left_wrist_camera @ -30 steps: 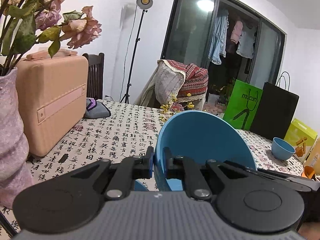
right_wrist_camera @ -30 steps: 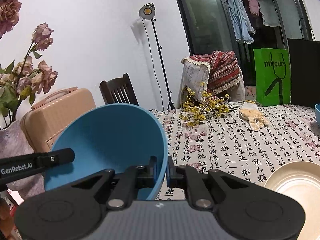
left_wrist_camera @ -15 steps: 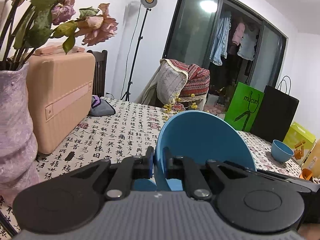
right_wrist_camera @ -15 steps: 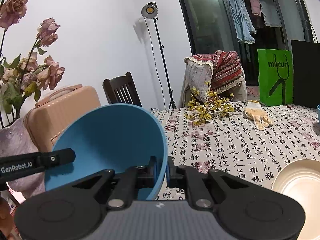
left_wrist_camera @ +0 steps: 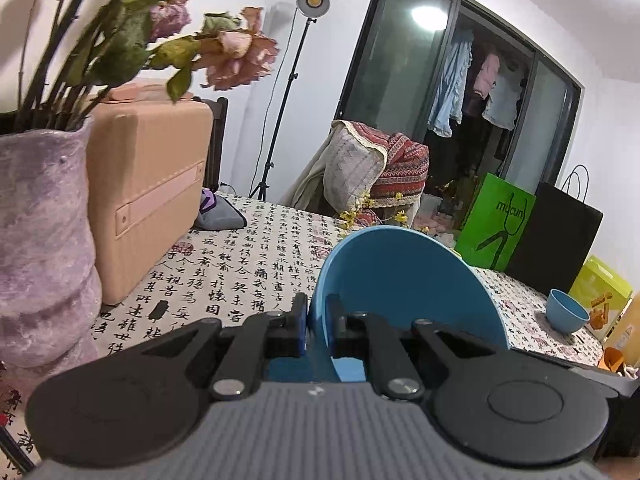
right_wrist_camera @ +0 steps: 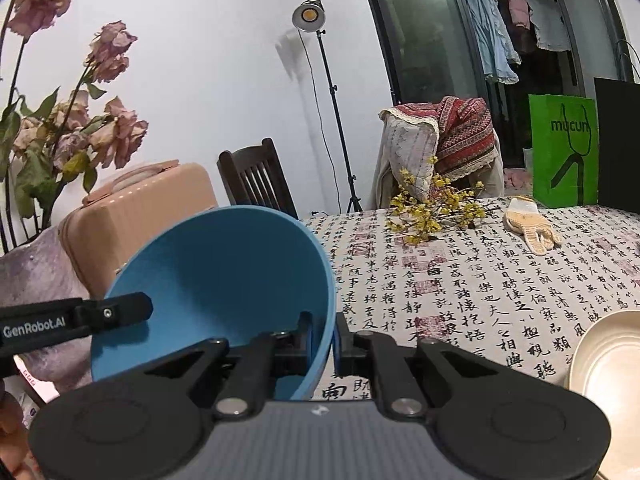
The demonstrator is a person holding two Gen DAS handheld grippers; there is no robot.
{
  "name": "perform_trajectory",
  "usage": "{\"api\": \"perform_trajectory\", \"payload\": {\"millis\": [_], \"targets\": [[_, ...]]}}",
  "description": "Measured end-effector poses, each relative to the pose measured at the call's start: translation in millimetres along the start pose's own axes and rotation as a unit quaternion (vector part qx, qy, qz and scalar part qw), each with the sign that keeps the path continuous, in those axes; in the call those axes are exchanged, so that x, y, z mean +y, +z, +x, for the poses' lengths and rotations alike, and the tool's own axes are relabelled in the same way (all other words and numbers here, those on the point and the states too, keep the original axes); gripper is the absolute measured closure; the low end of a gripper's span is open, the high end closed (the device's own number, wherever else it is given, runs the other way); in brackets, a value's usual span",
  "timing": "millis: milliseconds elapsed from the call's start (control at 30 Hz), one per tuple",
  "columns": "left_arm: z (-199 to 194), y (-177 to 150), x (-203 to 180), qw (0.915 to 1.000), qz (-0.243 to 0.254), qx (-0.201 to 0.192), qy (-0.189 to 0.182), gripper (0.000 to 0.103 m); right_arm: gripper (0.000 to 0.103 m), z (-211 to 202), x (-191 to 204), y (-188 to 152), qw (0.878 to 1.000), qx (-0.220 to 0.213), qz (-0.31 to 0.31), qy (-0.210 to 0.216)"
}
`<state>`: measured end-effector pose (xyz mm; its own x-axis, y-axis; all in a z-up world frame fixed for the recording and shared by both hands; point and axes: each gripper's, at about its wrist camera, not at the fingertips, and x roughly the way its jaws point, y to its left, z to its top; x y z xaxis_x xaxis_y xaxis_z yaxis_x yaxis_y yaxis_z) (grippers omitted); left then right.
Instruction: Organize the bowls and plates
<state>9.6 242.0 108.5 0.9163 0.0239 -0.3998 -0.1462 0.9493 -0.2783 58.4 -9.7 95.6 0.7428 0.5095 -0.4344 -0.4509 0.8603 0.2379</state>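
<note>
Above the tablecloth, both grippers' jaws pinch one empty blue bowl (right_wrist_camera: 224, 280).

The left claw (left_wrist_camera: 316, 326) has drifted closer to the vase (left_wrist_camera: 44, 248).

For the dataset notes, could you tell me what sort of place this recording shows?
Most likely a lived-in home dining area: a table under a calligraphy-print cloth, a wooden chair beside it, and laundry hanging behind glass doors.
</note>
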Motion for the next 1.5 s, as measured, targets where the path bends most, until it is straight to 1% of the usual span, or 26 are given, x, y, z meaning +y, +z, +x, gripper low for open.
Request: {"api": "perform_trajectory", "payload": {"millis": [300,633,967,1233,1500], "targets": [[-10,0,19,0.9998,-0.011,-0.005,0.013,0.094,0.093,5,20,-4,1.000,0.010,-0.009,0.012],[-8,-3,40,0.9991,-0.024,0.003,0.035,0.094,0.093,22,42,-10,0.999,0.031,-0.029,0.016],[2,-11,53,0.9980,-0.026,0.024,0.052,0.094,0.092,37,55,-23,0.998,0.050,-0.048,0.009],[8,-16,59,0.9968,-0.031,0.037,0.064,0.094,0.092,44,64,-30,0.996,0.055,-0.076,0.001],[16,-23,61,0.9952,-0.029,0.059,0.073,0.094,0.091,48,69,-37,0.993,0.061,-0.104,-0.007]]}}
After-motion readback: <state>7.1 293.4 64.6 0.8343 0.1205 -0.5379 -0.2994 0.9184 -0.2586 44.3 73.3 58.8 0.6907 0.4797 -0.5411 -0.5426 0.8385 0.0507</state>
